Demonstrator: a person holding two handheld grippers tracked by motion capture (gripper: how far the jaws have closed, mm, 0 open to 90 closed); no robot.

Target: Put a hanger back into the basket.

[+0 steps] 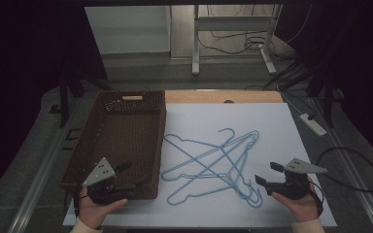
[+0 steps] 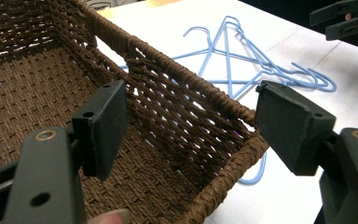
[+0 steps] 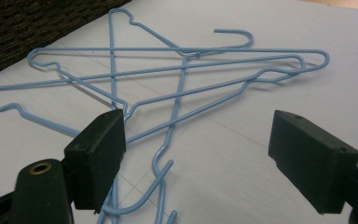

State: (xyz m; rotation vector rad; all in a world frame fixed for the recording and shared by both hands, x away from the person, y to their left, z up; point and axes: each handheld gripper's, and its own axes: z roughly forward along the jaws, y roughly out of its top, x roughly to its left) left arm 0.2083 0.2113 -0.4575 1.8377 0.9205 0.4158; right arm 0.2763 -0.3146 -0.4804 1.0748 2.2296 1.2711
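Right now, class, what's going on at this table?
A person holds a gripper in each hand over a white sheet. A tangle of blue wire hangers lies on the sheet, beside a brown woven basket that looks empty. The right gripper is open, jaws pointed at the hangers' hooks but touching nothing. The left gripper is open too, hovering at the basket's near corner. No hanger has been picked up yet.

Dim, soft overhead light; dark surroundings; claw views sharp, slightly blurred near edges.
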